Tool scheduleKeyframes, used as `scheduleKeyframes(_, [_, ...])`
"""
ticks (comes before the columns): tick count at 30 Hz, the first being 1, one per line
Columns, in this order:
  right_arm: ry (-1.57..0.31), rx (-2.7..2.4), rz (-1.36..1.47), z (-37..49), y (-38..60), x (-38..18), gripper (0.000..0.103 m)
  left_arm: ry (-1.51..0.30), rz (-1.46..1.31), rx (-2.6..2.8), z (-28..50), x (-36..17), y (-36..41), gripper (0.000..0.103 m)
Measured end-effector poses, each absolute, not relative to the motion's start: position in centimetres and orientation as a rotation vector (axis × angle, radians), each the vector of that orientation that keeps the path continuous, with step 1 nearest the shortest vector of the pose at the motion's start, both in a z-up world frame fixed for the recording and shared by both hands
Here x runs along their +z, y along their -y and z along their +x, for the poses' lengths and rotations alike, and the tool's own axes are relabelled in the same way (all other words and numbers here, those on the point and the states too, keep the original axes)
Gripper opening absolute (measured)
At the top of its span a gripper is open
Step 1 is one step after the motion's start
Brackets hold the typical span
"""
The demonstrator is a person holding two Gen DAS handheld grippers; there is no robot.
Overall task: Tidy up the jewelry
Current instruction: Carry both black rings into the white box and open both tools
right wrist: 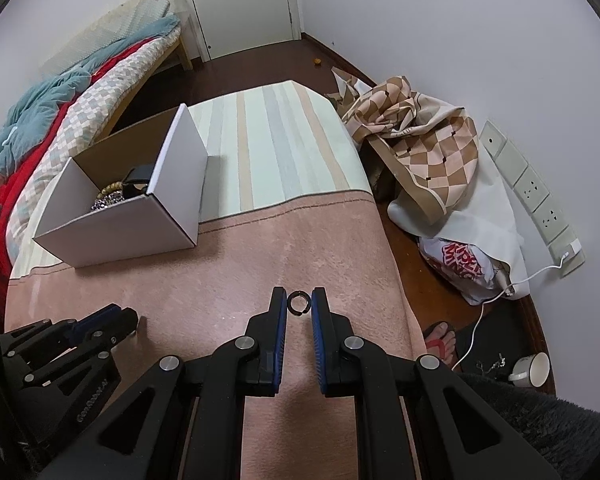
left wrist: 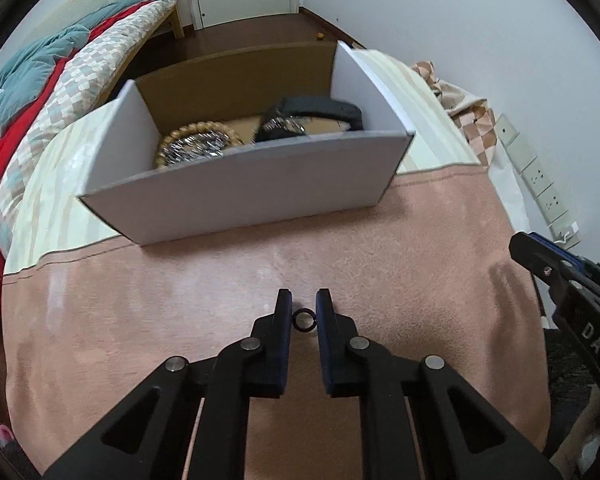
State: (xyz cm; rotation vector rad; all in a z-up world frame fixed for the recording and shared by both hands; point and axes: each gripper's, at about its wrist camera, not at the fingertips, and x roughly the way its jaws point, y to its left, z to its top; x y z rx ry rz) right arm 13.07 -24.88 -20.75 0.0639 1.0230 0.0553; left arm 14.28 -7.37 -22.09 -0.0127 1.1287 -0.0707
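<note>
A white cardboard box [left wrist: 256,188] stands on the cloth ahead of me and holds a beaded bracelet [left wrist: 198,138], a silvery chain piece and a black watch [left wrist: 312,116]. It also shows in the right wrist view [right wrist: 116,228]. My left gripper [left wrist: 304,306] is shut on a small dark ring [left wrist: 304,320] just above the pink cloth. My right gripper [right wrist: 299,298] is shut on another small dark ring [right wrist: 299,303] over the pink cloth, right of the box. The left gripper also shows in the right wrist view [right wrist: 112,320].
A pink cloth [right wrist: 220,280] and a striped cloth [right wrist: 276,144] cover the surface. A bed with red and checked bedding [right wrist: 60,120] lies left. Checked fabric and a plastic bag [right wrist: 460,264] lie on the floor right, near wall sockets [right wrist: 532,192] and a cup [right wrist: 532,368].
</note>
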Motion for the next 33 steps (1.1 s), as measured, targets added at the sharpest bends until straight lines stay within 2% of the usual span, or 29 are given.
scheduleKeyframes(8, [-0.979, 0.122, 0.109, 13.7, 23.7, -17.3, 0.013, -1.07, -0.112, -0.07, 14.7, -16.8, 3.1, 0.009])
scheduleKeyframes(15, [-0.968, 0.259, 0.161, 17.4, 20.5, -14.3, 0.013, -1.022, -0.162, -0.047, 18.7, -13.0, -0.5, 0.009])
scheduleKeyframes(24, [-1.085, 0.381, 0.148, 26.6, 15.7, -15.8, 0.013, -1.133, -0.236, -0.051, 25.7, -15.7, -3.2, 0.01])
scheduleKeyframes(31, [-1.229, 0.453, 0.097, 31.2, 13.6, -18.5, 0.013, -1.205, -0.251, -0.012, 27.9, -16.7, -3.5, 0.012])
scheduleKeyframes(32, [-1.233, 0.456, 0.097, 31.6, 13.5, -18.5, 0.014, -1.198, -0.257, -0.012, 28.0, -16.5, -3.5, 0.012])
scheduleKeyframes(33, [-1.237, 0.46, 0.105, 31.7, 13.6, -18.6, 0.014, -1.195, -0.252, -0.002, 28.0, -16.3, -3.6, 0.017])
